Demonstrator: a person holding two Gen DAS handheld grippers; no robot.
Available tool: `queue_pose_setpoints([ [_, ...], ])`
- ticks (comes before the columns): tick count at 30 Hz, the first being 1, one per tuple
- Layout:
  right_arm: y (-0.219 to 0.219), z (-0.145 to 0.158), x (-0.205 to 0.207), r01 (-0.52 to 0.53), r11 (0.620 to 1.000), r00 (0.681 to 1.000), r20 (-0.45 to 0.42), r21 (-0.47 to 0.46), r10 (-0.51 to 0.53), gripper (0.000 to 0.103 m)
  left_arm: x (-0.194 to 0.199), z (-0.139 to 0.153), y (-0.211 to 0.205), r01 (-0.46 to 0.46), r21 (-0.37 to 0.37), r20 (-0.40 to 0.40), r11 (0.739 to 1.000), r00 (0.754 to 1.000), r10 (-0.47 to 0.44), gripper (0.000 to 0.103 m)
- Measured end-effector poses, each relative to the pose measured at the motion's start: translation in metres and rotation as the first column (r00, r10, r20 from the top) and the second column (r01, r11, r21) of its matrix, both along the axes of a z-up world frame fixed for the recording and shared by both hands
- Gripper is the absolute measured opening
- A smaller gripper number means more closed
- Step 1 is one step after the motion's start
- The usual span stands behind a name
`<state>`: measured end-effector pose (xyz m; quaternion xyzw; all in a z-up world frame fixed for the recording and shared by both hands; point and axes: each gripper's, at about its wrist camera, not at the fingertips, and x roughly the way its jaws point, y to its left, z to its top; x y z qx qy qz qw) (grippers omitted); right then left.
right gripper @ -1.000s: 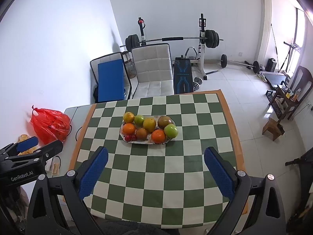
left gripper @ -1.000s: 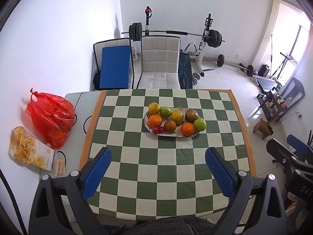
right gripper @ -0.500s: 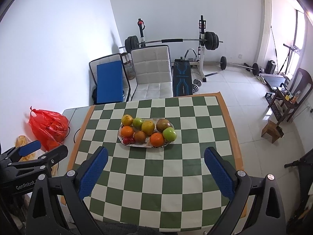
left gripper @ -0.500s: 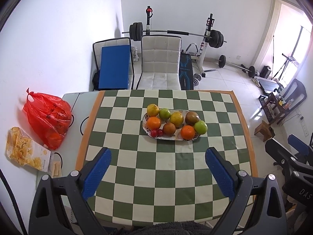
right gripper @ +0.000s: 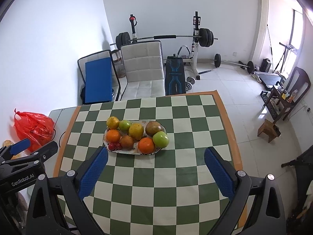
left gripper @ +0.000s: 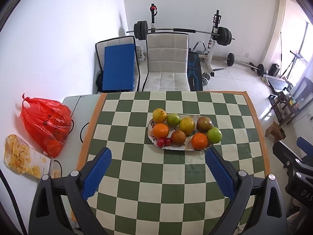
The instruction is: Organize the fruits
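Both my grippers hang above the near part of the green-and-cream checkered tablecloth (left gripper: 156, 176), holding nothing. Left gripper (left gripper: 158, 173): blue-padded fingers (left gripper: 96, 171) spread wide, released. Right gripper (right gripper: 156, 174): same, blue pads (right gripper: 219, 173) wide apart, nothing between them.

The oval white patterned plate (left gripper: 182, 148) sits on the cloth ahead of both grippers, roughly mid-table. It is well apart from my fingertips in the left view; in the right view its near-left rim lies just beyond my left fingertip.

On it, back row from the left:
- yellow citrus (left gripper: 159, 115)
- green round fruit (left gripper: 173, 119)
- larger yellow-green citrus (left gripper: 187, 126)
- brownish-red fruit (left gripper: 204, 124)

Front row:
- orange (left gripper: 160, 130)
- two small red cherry-like fruits (left gripper: 164, 142), touching each other
- brown round fruit (left gripper: 178, 137)
- second orange (left gripper: 199, 141)
- green apple (left gripper: 214, 135) at the right end

The fruits crowd together, most touching a neighbour.

Off the cloth to the left, on the bare grey table edge (left gripper: 73, 105): a red plastic bag (left gripper: 46, 124), with a yellow snack packet (left gripper: 24, 162) nearer to me beside it. Beyond the table, a white padded chair (left gripper: 167, 62), a blue pad leaning on the wall (left gripper: 118, 68), and a barbell rack (left gripper: 183, 31).

The left gripper also shows at the left edge of the right wrist view, beside the table.
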<state>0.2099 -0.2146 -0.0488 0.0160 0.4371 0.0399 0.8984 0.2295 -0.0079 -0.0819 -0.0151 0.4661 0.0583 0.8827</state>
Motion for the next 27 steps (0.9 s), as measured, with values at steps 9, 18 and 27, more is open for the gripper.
queue_pose_setpoints([
  [9,0.000,-0.041,0.028,0.003,0.999,0.999,-0.046,-0.034,-0.004,0.101,0.017,-0.019,0.002,-0.004,0.010,-0.008,1.000,1.000,0.004,0.098],
  [18,0.000,-0.058,0.037,-0.003,0.999,0.998,-0.068,-0.038,0.000,0.101,0.021,-0.024,0.003,0.003,-0.005,-0.006,1.000,1.000,-0.003,0.102],
  [27,0.001,-0.058,0.039,-0.008,0.999,0.998,-0.059,-0.042,0.005,0.102,0.018,-0.026,0.003,0.003,-0.001,-0.001,1.000,1.000,-0.003,0.102],
])
